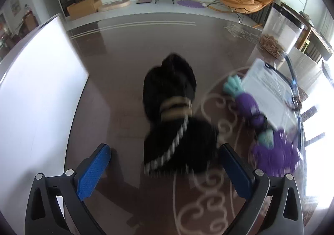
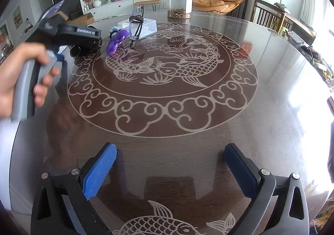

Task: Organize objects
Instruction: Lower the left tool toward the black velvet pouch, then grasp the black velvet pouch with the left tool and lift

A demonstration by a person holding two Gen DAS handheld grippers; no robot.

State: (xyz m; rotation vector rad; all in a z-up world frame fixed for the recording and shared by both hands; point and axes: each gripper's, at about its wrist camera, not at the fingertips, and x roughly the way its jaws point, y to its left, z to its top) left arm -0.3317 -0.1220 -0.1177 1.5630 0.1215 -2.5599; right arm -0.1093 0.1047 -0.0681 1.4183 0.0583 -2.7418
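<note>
A black knitted bundle [image 1: 173,118] with tan and white striped bands lies on the dark glass table [image 1: 117,80]; it looks blurred in the left wrist view. My left gripper [image 1: 165,164] is open wide just short of its near end, and the blue pads [image 1: 94,170] are not pressing on it. Right of it lie two purple toys with teal leaves [image 1: 246,105]. Behind them is a clear plastic box [image 1: 269,95] with glasses [image 1: 294,88] on it. My right gripper [image 2: 170,164] is open over bare table with nothing between its fingers.
A white panel [image 1: 37,88] stands along the table's left side. At the far edge is a clear jar [image 2: 179,3] with brown chips. The right wrist view shows a person's hand [image 2: 20,80] holding the left gripper, with the purple toys [image 2: 117,40] and box [image 2: 142,26] beyond.
</note>
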